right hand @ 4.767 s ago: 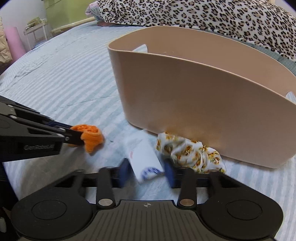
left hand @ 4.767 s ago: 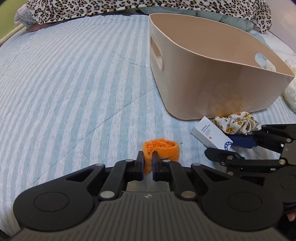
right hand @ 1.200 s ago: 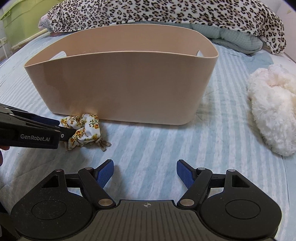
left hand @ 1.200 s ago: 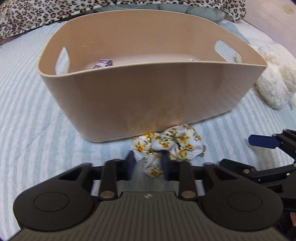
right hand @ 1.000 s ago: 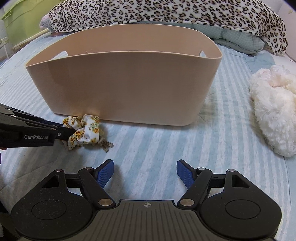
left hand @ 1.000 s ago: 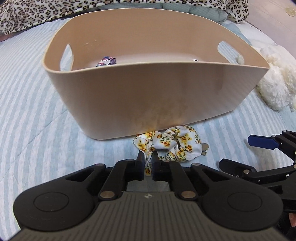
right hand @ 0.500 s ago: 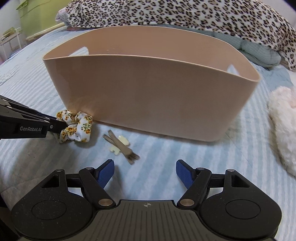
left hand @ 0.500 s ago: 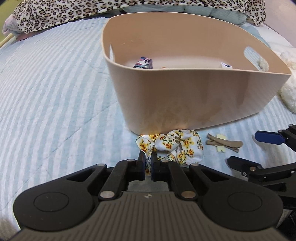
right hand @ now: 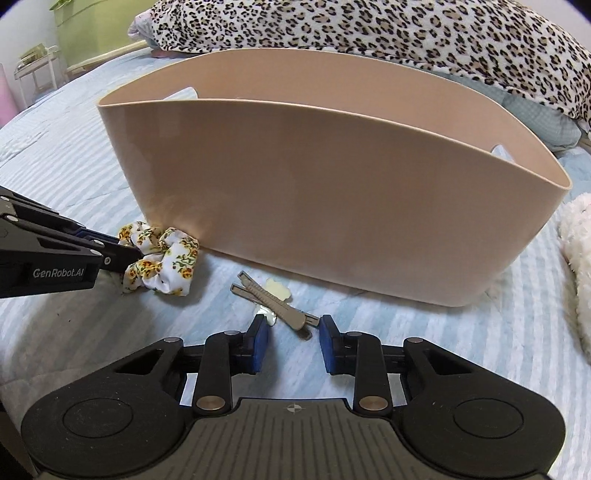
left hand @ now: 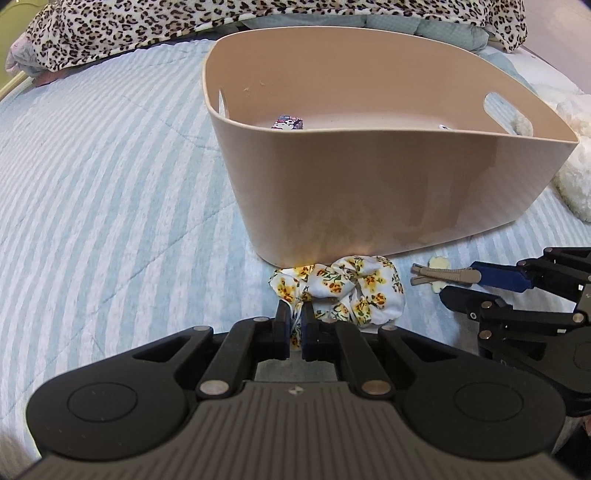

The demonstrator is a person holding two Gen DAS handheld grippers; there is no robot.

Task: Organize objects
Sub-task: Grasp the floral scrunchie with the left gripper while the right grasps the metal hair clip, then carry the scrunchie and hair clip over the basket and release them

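Observation:
My left gripper (left hand: 293, 321) is shut on the edge of a floral scrunchie (left hand: 343, 288), white with yellow flowers, which lies on the striped bedspread at the foot of a beige plastic basket (left hand: 369, 206). The scrunchie (right hand: 162, 264) and the left gripper (right hand: 129, 254) also show in the right wrist view. My right gripper (right hand: 291, 345) is open, its blue pads either side of the near end of a grey hair clip (right hand: 271, 302) with a pale flower. The clip (left hand: 441, 275) lies right of the scrunchie. The basket (right hand: 332, 206) holds a small patterned item (left hand: 288, 122).
A white fluffy plush (right hand: 578, 258) lies right of the basket. A leopard-print blanket (right hand: 369, 33) is bunched behind it. The blue-and-white striped bedspread (left hand: 103, 206) stretches to the left. A green box (right hand: 77, 33) stands at the far left.
My left gripper closed on the scrunchie and dragged it left, uncovering the hair clip. My right gripper moved down to the clip and narrowed around it.

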